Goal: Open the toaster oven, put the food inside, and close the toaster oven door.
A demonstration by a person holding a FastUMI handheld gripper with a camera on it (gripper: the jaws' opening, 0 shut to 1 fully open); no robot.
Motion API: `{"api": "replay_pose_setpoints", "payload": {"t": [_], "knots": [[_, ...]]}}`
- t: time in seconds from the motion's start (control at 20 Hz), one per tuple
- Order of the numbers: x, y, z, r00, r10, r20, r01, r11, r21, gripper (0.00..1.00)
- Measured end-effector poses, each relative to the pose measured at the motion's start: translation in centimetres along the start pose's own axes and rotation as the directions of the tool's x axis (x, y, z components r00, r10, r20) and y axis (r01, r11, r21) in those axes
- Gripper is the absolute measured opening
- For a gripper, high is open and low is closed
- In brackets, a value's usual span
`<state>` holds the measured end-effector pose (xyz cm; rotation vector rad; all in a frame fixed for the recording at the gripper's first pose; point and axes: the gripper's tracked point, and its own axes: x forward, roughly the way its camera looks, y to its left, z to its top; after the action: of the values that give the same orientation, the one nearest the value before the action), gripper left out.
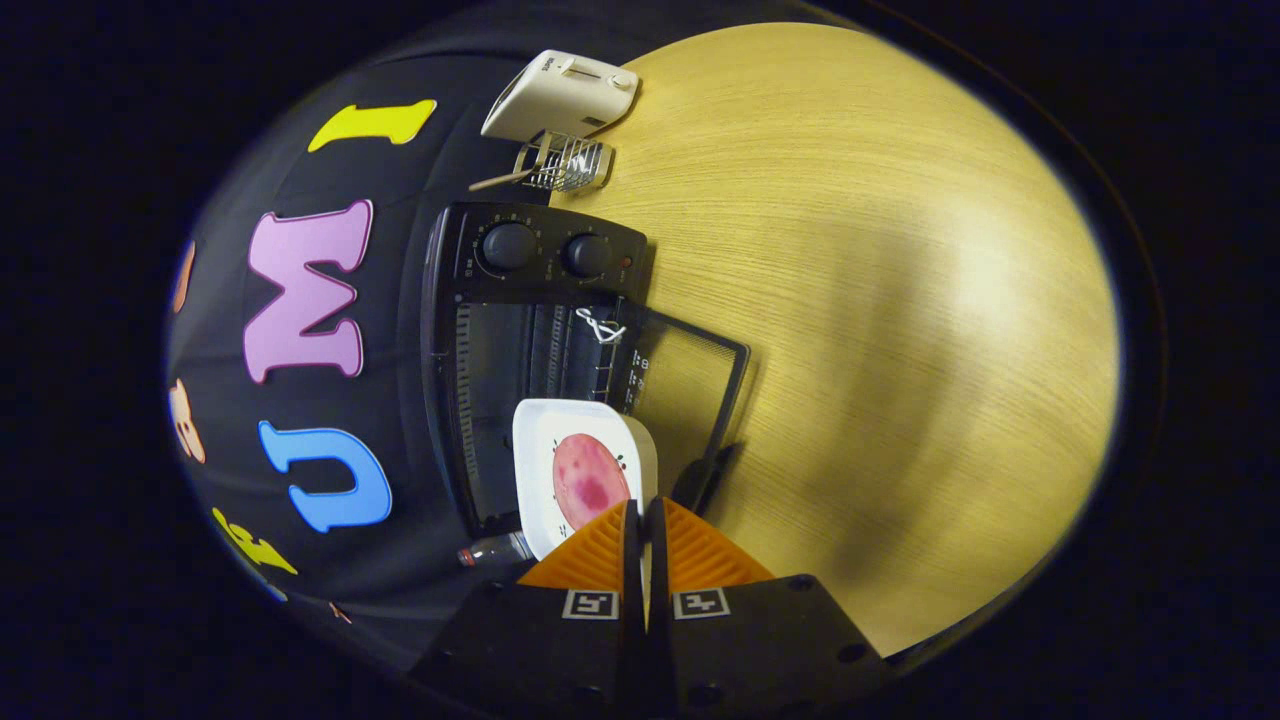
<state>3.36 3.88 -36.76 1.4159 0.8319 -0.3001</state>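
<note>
My gripper (643,520) covers the near rim of the white plate (585,470), so its edge there is hidden; both orange fingers (598,555) pinch that rim, clamped nearly together. The view is rolled sideways. The plate, carrying a pink slice of meat (590,475), sits at the toaster oven (540,350) mouth, above its lowered glass door (690,385). Beyond the oven stand a wire rack (565,165) and a white appliance (560,95).
</note>
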Motion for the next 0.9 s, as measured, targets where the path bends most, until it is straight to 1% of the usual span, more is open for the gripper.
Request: {"api": "replay_pose_setpoints", "payload": {"t": [0.1, 0.25, 0.5, 0.6, 0.75, 0.85, 0.9], "knots": [[2.7, 1.7, 0.4, 0.997, 0.037, 0.062, -0.041, 0.997, 0.06, 0.05], [6.2, 3.6, 1.0, 0.987, 0.059, 0.149, -0.076, 0.99, 0.115, 0.05], [10.8, 5.7, 0.9, 0.975, 0.069, 0.211, -0.104, 0.981, 0.161, 0.05], [11.8, 6.5, 0.7, 0.971, 0.085, 0.222, -0.123, 0.979, 0.162, 0.06], [12.5, 7.0, 1.1, 0.966, 0.093, 0.242, -0.136, 0.976, 0.168, 0.06], [12.6, 6.9, 1.3, 0.962, 0.092, 0.256, -0.135, 0.979, 0.153, 0.06], [12.5, 7.0, 1.3, 0.96, 0.103, 0.26, -0.146, 0.978, 0.149, 0.08]]}}
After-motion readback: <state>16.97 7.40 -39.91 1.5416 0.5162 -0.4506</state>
